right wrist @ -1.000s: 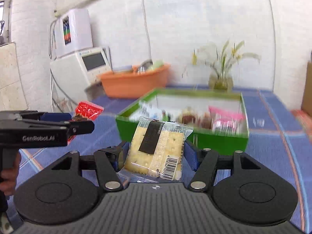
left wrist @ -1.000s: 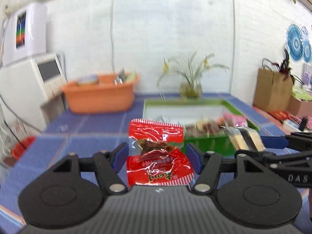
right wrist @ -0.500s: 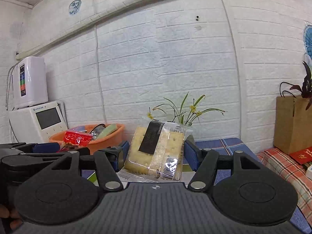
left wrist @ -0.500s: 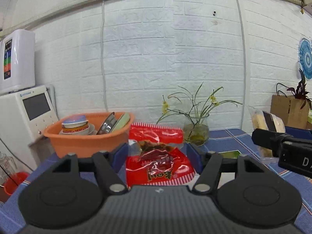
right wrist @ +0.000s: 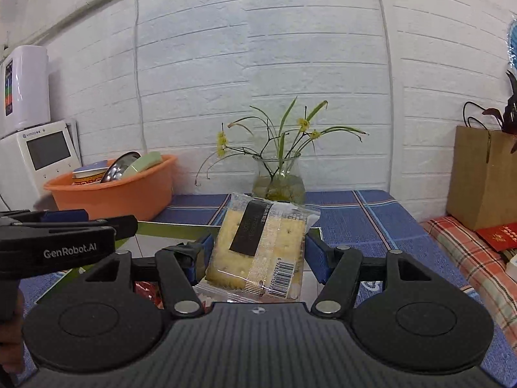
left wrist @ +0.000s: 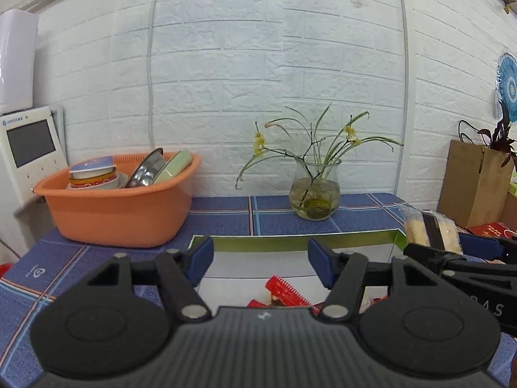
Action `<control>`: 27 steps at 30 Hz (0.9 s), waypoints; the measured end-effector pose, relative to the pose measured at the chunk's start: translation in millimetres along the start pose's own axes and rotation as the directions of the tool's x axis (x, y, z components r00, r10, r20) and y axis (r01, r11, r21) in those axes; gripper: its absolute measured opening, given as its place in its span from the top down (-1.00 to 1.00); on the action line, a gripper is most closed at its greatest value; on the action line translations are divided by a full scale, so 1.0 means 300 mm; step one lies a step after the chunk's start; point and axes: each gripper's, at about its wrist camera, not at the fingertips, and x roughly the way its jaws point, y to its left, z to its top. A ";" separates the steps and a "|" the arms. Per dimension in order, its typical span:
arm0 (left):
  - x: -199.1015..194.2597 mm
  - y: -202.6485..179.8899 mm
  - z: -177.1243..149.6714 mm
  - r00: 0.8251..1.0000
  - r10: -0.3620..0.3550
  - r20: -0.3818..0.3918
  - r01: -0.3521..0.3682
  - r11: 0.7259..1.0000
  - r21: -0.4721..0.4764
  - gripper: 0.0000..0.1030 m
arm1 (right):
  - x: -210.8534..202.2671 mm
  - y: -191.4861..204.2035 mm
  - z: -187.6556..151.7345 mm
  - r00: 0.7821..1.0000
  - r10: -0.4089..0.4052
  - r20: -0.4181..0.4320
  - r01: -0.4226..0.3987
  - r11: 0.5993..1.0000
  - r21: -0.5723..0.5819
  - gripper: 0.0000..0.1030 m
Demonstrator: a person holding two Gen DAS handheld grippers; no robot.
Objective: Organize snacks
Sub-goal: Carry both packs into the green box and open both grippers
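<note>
Since earlier, our left gripper (left wrist: 260, 260) released the red packet (left wrist: 286, 296); right gripper (right wrist: 257, 255) grasps the cracker pack (right wrist: 261, 245), which may miss the green box (left wrist: 290, 242).

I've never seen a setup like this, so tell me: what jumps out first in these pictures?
A cracker packet stands pinched in the right claw, right in the middle of its view. The left claw gapes open over a green box, with a red snack packet lying inside just below it. Behind, an orange basin of dishes sits on the left and a glass vase of flowers by the white wall.
</note>
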 end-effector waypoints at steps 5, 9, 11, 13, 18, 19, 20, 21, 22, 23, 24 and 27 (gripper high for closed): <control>0.034 0.011 -0.022 0.999 0.010 -0.040 -0.009 1.000 0.029 -0.19 | 0.020 0.011 -0.013 1.000 0.008 -0.024 -0.009 1.000 -0.015 -0.96; 0.038 0.015 -0.024 0.999 0.008 -0.046 -0.007 1.000 0.022 -0.19 | 0.020 0.014 -0.013 1.000 0.021 -0.022 -0.021 1.000 -0.019 -0.96; 0.033 0.006 -0.025 0.999 0.008 -0.042 -0.007 1.000 0.025 -0.36 | 0.023 0.013 -0.018 0.999 0.039 -0.018 -0.040 0.999 -0.016 -0.98; 0.025 -0.004 -0.027 0.999 0.017 -0.029 -0.017 0.999 0.028 -0.41 | 0.032 0.008 -0.025 0.997 0.069 -0.021 -0.069 0.998 0.001 -1.00; 0.020 -0.004 -0.021 0.998 0.031 -0.049 -0.030 0.999 0.019 -0.67 | 0.023 -0.019 -0.019 0.997 0.071 0.003 -0.071 0.995 0.075 -1.00; 0.019 -0.003 -0.018 0.998 0.046 -0.053 -0.045 0.999 0.015 -0.86 | 0.015 -0.021 -0.016 0.998 0.067 0.012 -0.068 0.995 0.078 -1.00; 0.017 -0.004 -0.015 0.996 0.078 -0.050 -0.078 0.997 0.015 -0.99 | 0.007 -0.020 -0.012 0.998 0.059 0.026 -0.061 0.995 0.080 -1.00; 0.012 -0.003 -0.013 0.995 0.093 -0.040 -0.092 0.996 0.019 -0.99 | -0.003 -0.018 -0.008 0.998 0.051 0.039 -0.054 0.996 0.077 -1.00; 0.007 -0.002 -0.009 0.995 0.088 -0.038 -0.087 0.996 0.025 -0.99 | -0.009 -0.012 -0.004 0.998 0.043 0.045 -0.046 0.997 0.064 -1.00; 0.005 -0.001 -0.006 0.996 0.079 -0.043 -0.078 0.997 0.025 -0.99 | -0.013 -0.004 0.000 0.998 0.037 0.047 -0.039 0.998 0.048 -1.00; 0.003 0.000 -0.003 0.996 0.079 -0.049 -0.078 0.997 0.020 -0.99 | -0.017 0.004 0.002 0.998 0.030 0.049 -0.031 0.999 0.036 -1.00; 0.005 -0.001 0.001 0.993 0.090 -0.073 -0.089 0.996 0.017 -0.99 | -0.022 0.014 0.006 0.999 0.001 0.050 -0.003 1.000 0.030 -1.00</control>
